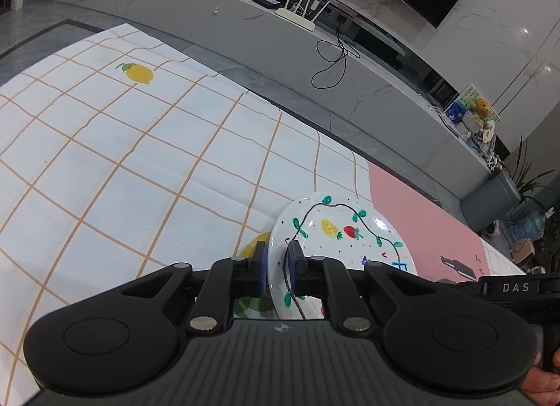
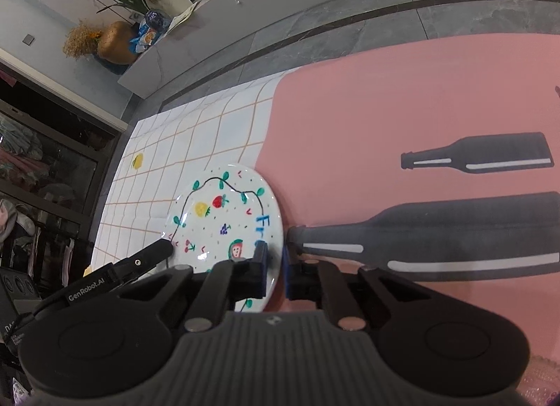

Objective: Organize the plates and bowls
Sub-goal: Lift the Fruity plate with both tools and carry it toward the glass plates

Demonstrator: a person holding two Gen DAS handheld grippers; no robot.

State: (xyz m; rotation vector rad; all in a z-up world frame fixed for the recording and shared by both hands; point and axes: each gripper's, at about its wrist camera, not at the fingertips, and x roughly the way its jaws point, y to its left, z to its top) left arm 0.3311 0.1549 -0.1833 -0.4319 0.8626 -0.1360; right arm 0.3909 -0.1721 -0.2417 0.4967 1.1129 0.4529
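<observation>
The left gripper (image 1: 278, 259) is clamped on the near-left rim of the plate (image 1: 346, 231): one blue pad (image 1: 261, 259) sits outside and under the edge, the other lies on the painted face, with the white rim pinched between them. The right gripper (image 2: 274, 266) grips the same plate (image 2: 224, 217) at its right edge, one pad (image 2: 260, 259) pressing on the decorated top, the other tucked below the rim on the pink side. Both pairs of fingers are closed on the plate, so it is held from two opposite sides at once; my reading is that a two-sided pinch on the thin rim keeps a flat, slippery dish level and stops it swinging when it is raised.

Just beyond the fingers, the plate lies flat on the cloth (image 1: 140, 167), straddling the border where the white squared pattern with orange lines meets the pink panel (image 2: 385, 108). Under its left edge, beside the left pad, a printed yellow fruit shows on the cloth. In the right view, the tip of the left gripper's finger (image 2: 154, 252) rests at the plate's far-left rim. Printed bottle shapes (image 2: 476, 157) lie on the pink area to the right of the right fingers; a printed lemon (image 1: 140, 74) sits well ahead of the left ones.

Further out is grey floor and a long low cabinet (image 1: 245, 41) carrying a router (image 1: 301, 10). No bowl or second plate is in view, so where this one is bound cannot be told.
</observation>
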